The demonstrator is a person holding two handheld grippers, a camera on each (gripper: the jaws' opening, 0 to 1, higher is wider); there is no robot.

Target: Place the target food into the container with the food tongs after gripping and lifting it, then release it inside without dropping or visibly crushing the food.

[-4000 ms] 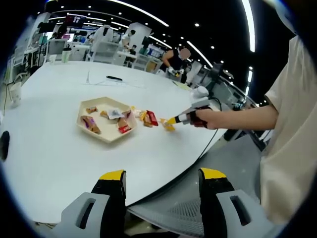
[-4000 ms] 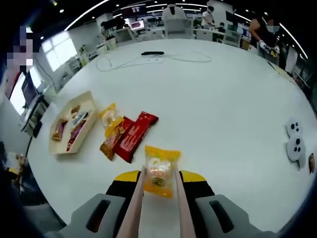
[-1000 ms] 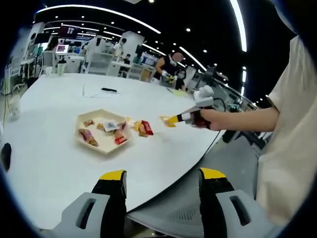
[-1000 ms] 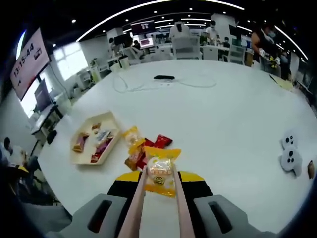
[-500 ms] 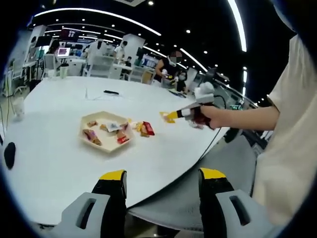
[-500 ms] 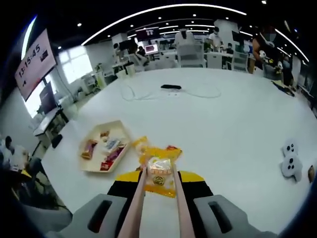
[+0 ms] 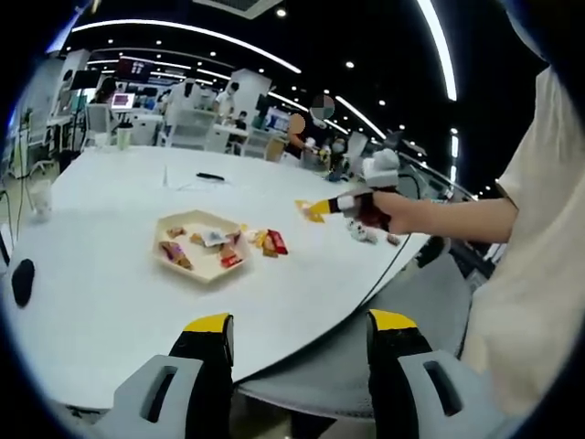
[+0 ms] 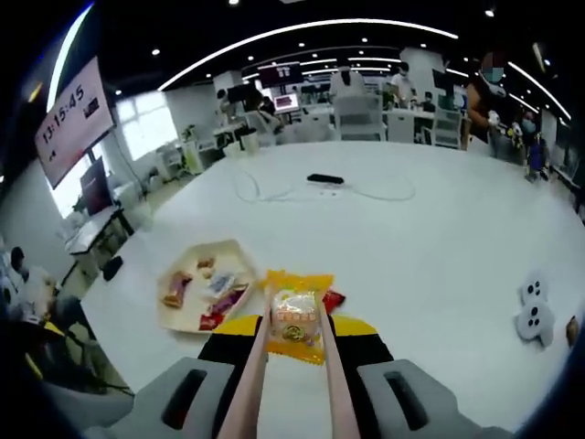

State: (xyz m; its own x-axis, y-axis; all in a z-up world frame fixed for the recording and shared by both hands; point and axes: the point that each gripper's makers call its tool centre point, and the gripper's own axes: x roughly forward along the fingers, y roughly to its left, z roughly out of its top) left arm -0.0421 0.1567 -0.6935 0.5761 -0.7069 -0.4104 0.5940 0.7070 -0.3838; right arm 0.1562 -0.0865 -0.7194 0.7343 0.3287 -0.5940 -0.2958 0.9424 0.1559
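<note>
Between the two pale arms of the food tongs [image 8: 291, 384] that my right gripper [image 8: 291, 340] squeezes, a yellow snack packet [image 8: 294, 315] is pinched and held up off the white table [image 8: 439, 247], its wrapper uncrumpled as far as I can judge; seen from the left gripper view, that right gripper [image 7: 352, 207] sits in my hand [image 7: 388, 212] with the packet [image 7: 305, 209] in the air past the loose snacks [image 7: 265, 241], not over the container; the beige tray [image 8: 187, 315] lies below and to the left of the packet in the right gripper view, with several wrapped snacks inside it; a red wrapper [image 8: 334, 298] lies on the table just beside the tray; my left gripper [image 7: 297, 334] hangs off the near table edge with its jaws spread and nothing between them; a black cable [image 8: 324, 179] lies farther back on the table.
</note>
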